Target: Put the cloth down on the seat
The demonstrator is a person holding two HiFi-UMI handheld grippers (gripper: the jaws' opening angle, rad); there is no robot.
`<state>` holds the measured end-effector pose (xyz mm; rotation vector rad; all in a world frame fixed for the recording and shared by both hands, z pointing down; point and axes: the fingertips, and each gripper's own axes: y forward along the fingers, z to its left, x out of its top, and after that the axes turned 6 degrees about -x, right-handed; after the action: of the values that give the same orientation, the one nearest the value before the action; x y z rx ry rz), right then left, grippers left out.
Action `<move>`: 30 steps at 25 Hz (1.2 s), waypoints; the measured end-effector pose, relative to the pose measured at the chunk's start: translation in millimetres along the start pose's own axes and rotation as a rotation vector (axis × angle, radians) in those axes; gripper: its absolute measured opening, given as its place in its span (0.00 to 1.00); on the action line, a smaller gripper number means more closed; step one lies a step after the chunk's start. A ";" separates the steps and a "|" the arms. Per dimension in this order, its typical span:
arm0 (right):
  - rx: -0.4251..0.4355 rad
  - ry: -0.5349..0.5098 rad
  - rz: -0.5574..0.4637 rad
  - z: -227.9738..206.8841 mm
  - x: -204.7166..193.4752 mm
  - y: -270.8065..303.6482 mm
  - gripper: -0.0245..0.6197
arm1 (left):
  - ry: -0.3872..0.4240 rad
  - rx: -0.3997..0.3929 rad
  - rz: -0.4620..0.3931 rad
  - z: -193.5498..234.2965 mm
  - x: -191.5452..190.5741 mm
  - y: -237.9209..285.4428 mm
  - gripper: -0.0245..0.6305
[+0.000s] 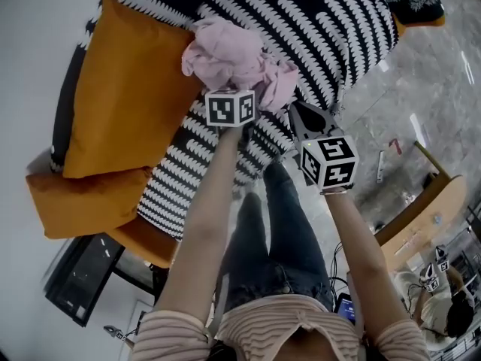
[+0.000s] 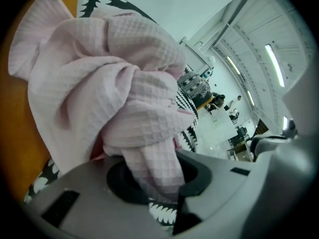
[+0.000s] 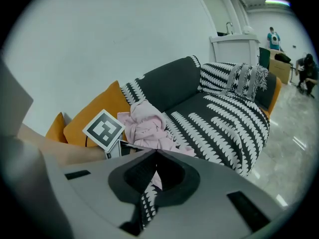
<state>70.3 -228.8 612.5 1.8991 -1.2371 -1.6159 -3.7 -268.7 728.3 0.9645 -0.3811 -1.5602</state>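
A crumpled pink waffle-weave cloth (image 1: 225, 60) is bunched over the black-and-white patterned sofa seat (image 1: 331, 28). My left gripper (image 1: 234, 89) is shut on it. In the left gripper view a twisted fold of the cloth (image 2: 124, 93) runs down into the pinch of the gripper (image 2: 158, 182). My right gripper (image 1: 297, 110) hovers just right of the cloth, above the seat's front edge. In the right gripper view its jaws (image 3: 155, 153) are shut with nothing held, and beyond them the cloth (image 3: 144, 126) droops onto the seat (image 3: 224, 118).
Two orange cushions (image 1: 128, 89) (image 1: 83, 201) lean at the seat's left. A fringed patterned pillow (image 3: 246, 81) lies at the sofa's far end. Marble floor (image 1: 421, 81) and a wooden table (image 1: 421, 216) are to the right. The person's legs (image 1: 278, 232) stand before the sofa.
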 end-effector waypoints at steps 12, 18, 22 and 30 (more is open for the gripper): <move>-0.005 -0.017 0.095 3.1 -18.5 33.0 0.05 | -0.072 0.044 -0.005 15.5 1.7 4.4 0.21; -0.019 -0.016 0.139 2.3 -30.6 43.6 0.05 | -0.117 0.078 -0.002 14.7 -3.2 3.4 0.25; -0.030 -0.020 0.130 -0.4 -25.7 42.9 0.05 | -0.125 0.094 -0.028 6.5 3.5 -1.8 0.26; -0.023 -0.016 0.120 8.5 -16.3 38.3 0.05 | -0.140 0.139 -0.075 5.2 4.5 -21.8 0.30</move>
<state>48.3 -234.9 648.3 1.7651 -1.3069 -1.5794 -21.7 -269.0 714.3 0.9877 -0.5632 -1.6925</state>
